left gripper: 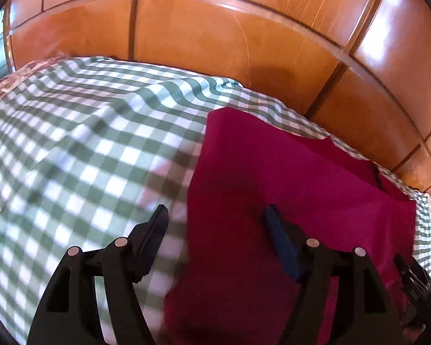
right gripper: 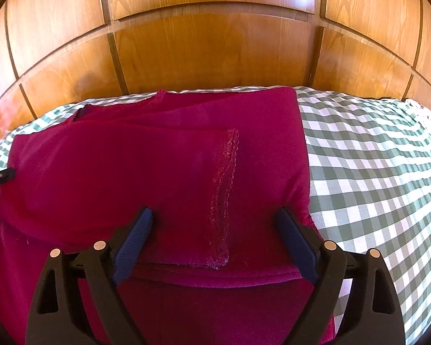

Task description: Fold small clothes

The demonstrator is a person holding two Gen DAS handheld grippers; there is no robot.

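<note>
Two grippers hang over one magenta garment (right gripper: pixel 163 172), folded on a green-and-white checked bedcover (left gripper: pixel 71 143). From the left gripper (left gripper: pixel 217 215), jaws spread wide and empty, the cloth fills 3 to 6 o'clock; motion blur smears the checks. The right gripper (right gripper: pixel 214 218) gapes too, holding nothing, straddling a stitched hem (right gripper: pixel 224 189); the garment's near edge is cut off below. Wooden panelling (right gripper: pixel 215 46) rises at 12 o'clock.
</note>
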